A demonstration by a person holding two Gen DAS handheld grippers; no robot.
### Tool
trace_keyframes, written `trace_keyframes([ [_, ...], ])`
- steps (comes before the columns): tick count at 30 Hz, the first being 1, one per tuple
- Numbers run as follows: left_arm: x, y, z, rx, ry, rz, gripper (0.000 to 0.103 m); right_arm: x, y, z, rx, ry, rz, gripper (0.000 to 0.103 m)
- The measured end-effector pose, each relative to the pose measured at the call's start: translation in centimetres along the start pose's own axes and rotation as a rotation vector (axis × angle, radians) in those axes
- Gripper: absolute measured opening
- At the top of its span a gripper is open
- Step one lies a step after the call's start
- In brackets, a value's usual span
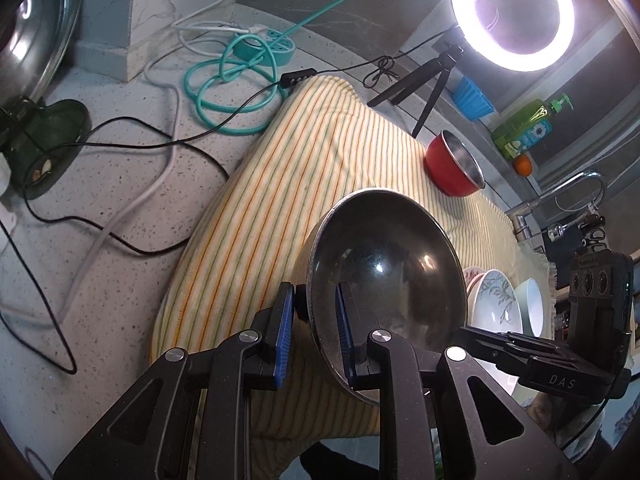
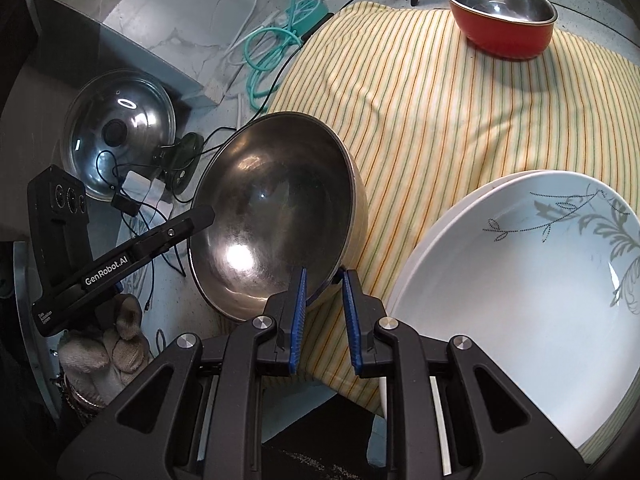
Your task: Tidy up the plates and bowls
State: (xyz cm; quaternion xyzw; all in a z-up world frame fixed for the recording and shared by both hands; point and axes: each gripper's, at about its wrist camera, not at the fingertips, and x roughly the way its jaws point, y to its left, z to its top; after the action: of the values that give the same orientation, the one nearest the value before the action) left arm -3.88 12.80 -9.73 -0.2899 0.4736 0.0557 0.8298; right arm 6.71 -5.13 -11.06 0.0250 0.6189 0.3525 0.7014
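Between your two grippers hangs the steel bowl (image 1: pixel 386 276), and this is the relation your next move depends on. Your left gripper (image 1: pixel 316 332) pinches the bowl's rim on its left side, one blue pad inside the rim and one outside. Your right gripper (image 2: pixel 325 312) pinches the opposite edge in the same way, so both are pressed onto the thin metal wall and not spread. From the left wrist view the bowl opens toward the camera and lies forward and to the right of the fingers. From the right wrist view it lies forward and to the left.

The bowl is tilted, its mouth turned partly toward you, over the near left edge of the striped cloth (image 2: pixel 420 92); I cannot tell if its bottom touches the cloth. The red bowl (image 2: pixel 502 20) stands at the far end of the cloth, well apart. The patterned plates (image 2: pixel 520 280) lie just beside your right gripper, so that hand is the nearer one to them.

I judge that nesting it with the red bowl means moving both hands forward together, level.
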Motion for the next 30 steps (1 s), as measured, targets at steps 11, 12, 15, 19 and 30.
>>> trace_keyframes([
  [11,0.0,0.1,-0.2,0.003,0.011,0.006,0.019,0.2,0.5,-0.2,-0.041,0.004,-0.01,0.02],
  [12,0.0,0.0,-0.2,0.005,0.009,0.008,0.019,0.1,0.6,-0.2,-0.051,-0.001,-0.015,0.021],
  [15,-0.2,-0.2,0.0,0.009,0.001,0.012,0.024,-0.5,1.0,-0.2,-0.076,-0.033,-0.042,0.024],
  [19,-0.9,-0.5,0.4,0.014,-0.027,0.021,0.046,-2.0,0.8,-0.1,-0.085,-0.104,-0.043,0.064],
  [30,-1.6,-3.0,2.3,0.077,-0.066,0.03,0.064,-6.4,-0.6,0.6,-0.079,-0.221,-0.101,0.087],
])
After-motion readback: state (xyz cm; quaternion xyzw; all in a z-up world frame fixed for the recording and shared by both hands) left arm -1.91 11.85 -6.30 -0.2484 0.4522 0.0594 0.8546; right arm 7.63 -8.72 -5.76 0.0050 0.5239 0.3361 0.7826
